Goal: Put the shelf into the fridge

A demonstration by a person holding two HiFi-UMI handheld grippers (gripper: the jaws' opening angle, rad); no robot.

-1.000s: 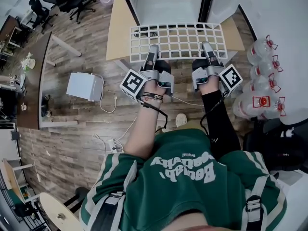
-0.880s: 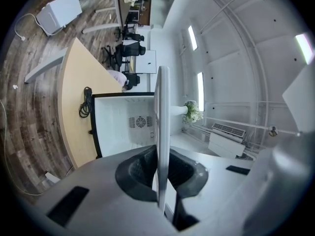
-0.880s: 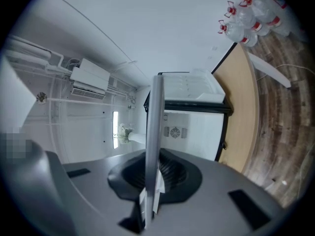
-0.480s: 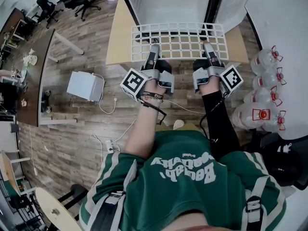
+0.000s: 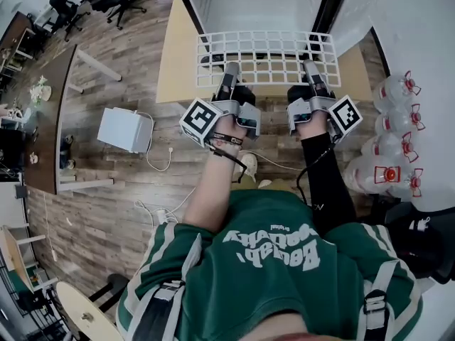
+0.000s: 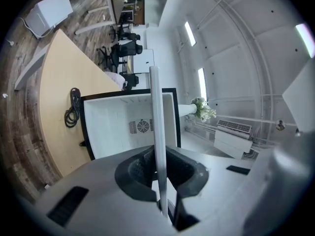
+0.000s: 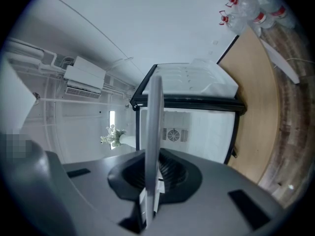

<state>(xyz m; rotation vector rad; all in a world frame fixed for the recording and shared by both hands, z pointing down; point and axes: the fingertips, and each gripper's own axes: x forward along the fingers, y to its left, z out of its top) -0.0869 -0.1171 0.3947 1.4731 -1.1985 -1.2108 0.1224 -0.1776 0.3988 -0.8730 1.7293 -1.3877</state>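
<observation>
Evidently both tongs are nearly closed, each clamped on the near rim of the white wire shelf (image 5: pixel 264 57). In the head view the left tongs (image 5: pixel 229 71) sit at about 11 o'clock and the right tongs (image 5: pixel 313 71) at 1 o'clock. Gripping at two well-separated spots probably keeps the shelf level. It hangs at 12 o'clock above the worktop (image 5: pixel 174 62), its far edge about at the open fridge (image 5: pixel 249 6) mouth, apparently lined up for sliding in.
</observation>
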